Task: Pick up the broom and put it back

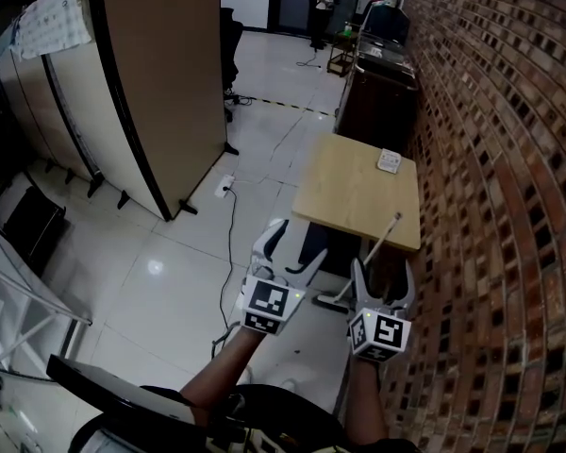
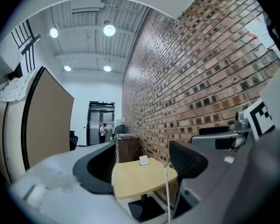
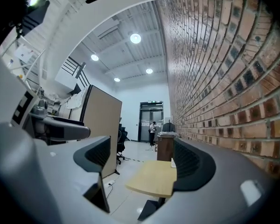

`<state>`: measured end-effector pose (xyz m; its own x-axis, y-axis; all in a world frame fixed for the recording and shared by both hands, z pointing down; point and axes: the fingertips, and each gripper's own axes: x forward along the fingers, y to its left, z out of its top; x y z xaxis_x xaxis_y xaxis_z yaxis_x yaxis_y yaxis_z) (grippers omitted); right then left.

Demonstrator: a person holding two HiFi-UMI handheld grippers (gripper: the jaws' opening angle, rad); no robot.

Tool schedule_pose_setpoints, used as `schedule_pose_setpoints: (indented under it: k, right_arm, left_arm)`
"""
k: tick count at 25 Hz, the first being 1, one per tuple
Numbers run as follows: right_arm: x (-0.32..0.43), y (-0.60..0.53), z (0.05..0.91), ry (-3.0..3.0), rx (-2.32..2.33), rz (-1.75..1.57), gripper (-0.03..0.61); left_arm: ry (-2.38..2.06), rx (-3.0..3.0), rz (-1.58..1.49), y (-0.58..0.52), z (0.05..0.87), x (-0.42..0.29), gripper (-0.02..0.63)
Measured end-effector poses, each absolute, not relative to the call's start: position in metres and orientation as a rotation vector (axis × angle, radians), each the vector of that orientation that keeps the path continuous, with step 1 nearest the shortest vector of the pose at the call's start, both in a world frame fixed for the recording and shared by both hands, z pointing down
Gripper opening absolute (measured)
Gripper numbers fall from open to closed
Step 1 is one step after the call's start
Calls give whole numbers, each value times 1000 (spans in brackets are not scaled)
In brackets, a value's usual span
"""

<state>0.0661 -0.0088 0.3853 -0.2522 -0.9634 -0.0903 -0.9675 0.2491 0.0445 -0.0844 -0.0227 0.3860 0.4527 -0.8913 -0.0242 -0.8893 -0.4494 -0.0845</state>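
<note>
The broom leans against the right edge of the wooden table (image 1: 349, 192), its thin white handle (image 1: 382, 239) sloping down to the head (image 1: 332, 300) on the floor. My right gripper (image 1: 382, 276) is level and open just this side of the handle's lower part, and nothing shows between its jaws in the right gripper view (image 3: 142, 160). My left gripper (image 1: 292, 250) is open to the left of the broom. In the left gripper view (image 2: 142, 167) the handle (image 2: 167, 190) stands just ahead of the right jaw, not between the jaws.
A brick wall (image 1: 491, 206) runs along the right. A small white card (image 1: 389, 161) lies on the table. A dark cabinet (image 1: 377, 102) stands beyond it. A brown partition (image 1: 160, 83) stands at the left, a cable (image 1: 231, 243) trails on the floor, and a person (image 1: 323, 8) is far off.
</note>
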Motion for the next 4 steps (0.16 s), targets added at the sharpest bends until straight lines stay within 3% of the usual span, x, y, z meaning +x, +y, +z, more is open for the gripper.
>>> schedule_pose_setpoints:
  k: [4]
  right_arm:
    - [65, -7, 381, 2446, -1892, 170, 422]
  left_arm:
    - [1578, -2609, -36, -22, 385, -79, 361]
